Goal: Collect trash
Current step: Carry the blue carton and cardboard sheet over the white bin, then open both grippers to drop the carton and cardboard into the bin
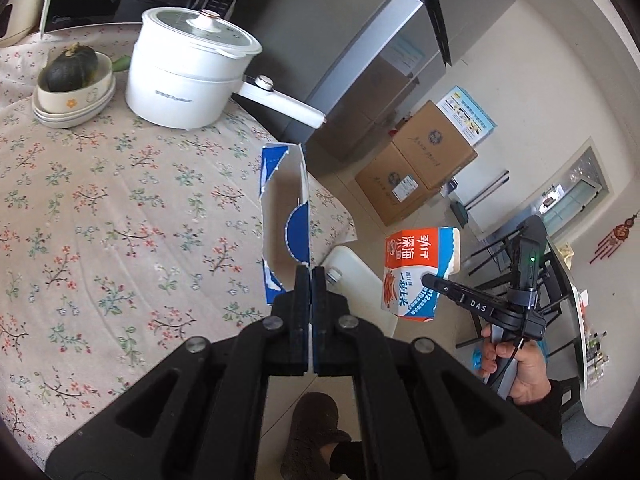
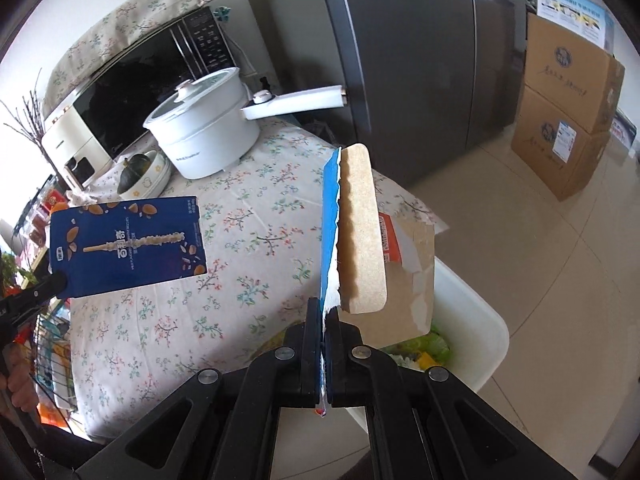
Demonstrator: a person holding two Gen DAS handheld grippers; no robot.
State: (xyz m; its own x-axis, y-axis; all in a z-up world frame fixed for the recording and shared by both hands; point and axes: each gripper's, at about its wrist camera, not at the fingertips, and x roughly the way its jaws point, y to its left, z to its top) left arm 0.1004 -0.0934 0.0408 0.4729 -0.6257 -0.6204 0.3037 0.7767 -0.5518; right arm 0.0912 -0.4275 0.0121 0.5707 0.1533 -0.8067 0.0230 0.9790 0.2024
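My left gripper (image 1: pixel 311 270) is shut on the edge of a torn, dark blue biscuit box (image 1: pixel 286 216), which hangs over the table's edge. The right wrist view shows that box (image 2: pixel 128 244) flat-on, with the left gripper (image 2: pixel 60 278) at its lower corner. My right gripper (image 2: pixel 325 304) is shut on an opened orange, white and blue carton (image 2: pixel 360 232), seen edge-on with a brown flap. In the left wrist view this carton (image 1: pixel 420 276) is off the table, with the right gripper (image 1: pixel 426 279) pinching it. A white bin (image 2: pixel 480 320) stands on the floor below it, with scraps inside.
A table with a floral cloth (image 1: pixel 100 200) carries a white electric pot (image 1: pixel 188 68), stacked bowls with a dark squash (image 1: pixel 72 80) and a microwave (image 2: pixel 120 92). A grey fridge (image 2: pixel 400 60) and stacked cardboard boxes (image 2: pixel 568 100) stand beyond. The bin's lid (image 1: pixel 360 276) lies beside the table.
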